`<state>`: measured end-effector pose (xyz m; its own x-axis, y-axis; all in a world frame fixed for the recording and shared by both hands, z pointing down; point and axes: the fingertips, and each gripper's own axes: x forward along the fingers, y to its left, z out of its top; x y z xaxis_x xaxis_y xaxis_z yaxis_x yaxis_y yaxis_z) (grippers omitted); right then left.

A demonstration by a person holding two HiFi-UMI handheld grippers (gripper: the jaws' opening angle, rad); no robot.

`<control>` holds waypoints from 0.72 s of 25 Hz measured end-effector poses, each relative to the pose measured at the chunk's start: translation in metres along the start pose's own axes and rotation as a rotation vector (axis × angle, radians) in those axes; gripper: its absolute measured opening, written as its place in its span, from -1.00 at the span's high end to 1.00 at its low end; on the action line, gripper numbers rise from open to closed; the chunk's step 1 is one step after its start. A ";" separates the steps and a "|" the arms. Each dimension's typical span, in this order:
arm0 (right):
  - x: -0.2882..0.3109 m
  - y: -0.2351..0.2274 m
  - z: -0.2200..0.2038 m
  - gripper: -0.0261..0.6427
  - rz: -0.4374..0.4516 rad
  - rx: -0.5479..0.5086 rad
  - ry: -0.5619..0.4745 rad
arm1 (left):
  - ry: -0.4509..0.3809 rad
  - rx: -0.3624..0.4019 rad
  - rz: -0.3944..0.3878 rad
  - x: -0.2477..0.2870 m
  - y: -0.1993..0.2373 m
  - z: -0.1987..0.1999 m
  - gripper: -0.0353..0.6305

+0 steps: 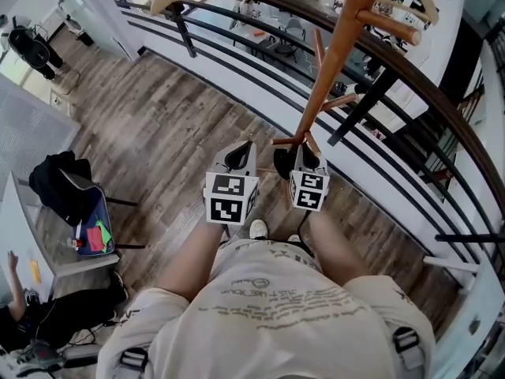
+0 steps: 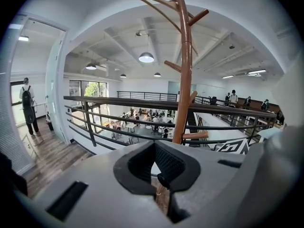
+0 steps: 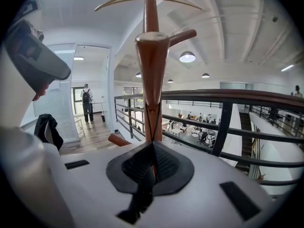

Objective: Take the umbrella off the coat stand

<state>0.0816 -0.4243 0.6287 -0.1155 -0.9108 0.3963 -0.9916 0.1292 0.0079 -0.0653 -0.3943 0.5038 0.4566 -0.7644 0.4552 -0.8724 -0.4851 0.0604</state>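
Note:
The wooden coat stand (image 1: 331, 61) rises in front of the railing, with short pegs low on its pole. A small black umbrella (image 1: 282, 164) hangs by the lowest pegs, between my two grippers. My right gripper (image 1: 304, 150) is at that peg (image 3: 152, 51); its jaws are shut on the umbrella's thin black strap (image 3: 151, 113), which loops up over the peg, and a black part hangs below the pads. My left gripper (image 1: 241, 152) sits just left of the pole (image 2: 183, 80), a little apart from it, jaws open with nothing gripped.
A dark metal railing (image 1: 394, 61) with a wooden top rail runs right behind the stand, with a drop to a lower floor beyond. A chair with bags (image 1: 79, 212) stands at the left. A seated person (image 1: 31, 306) is at the lower left.

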 end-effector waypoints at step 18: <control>-0.044 -0.004 0.028 0.91 0.030 -0.003 -0.065 | -0.025 0.016 -0.077 0.013 -0.025 0.012 0.88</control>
<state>0.0892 -0.3955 0.5855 -0.1490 -0.9301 0.3356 -0.9874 0.1581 -0.0002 -0.0348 -0.3972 0.4980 0.5269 -0.7346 0.4276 -0.8315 -0.5498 0.0800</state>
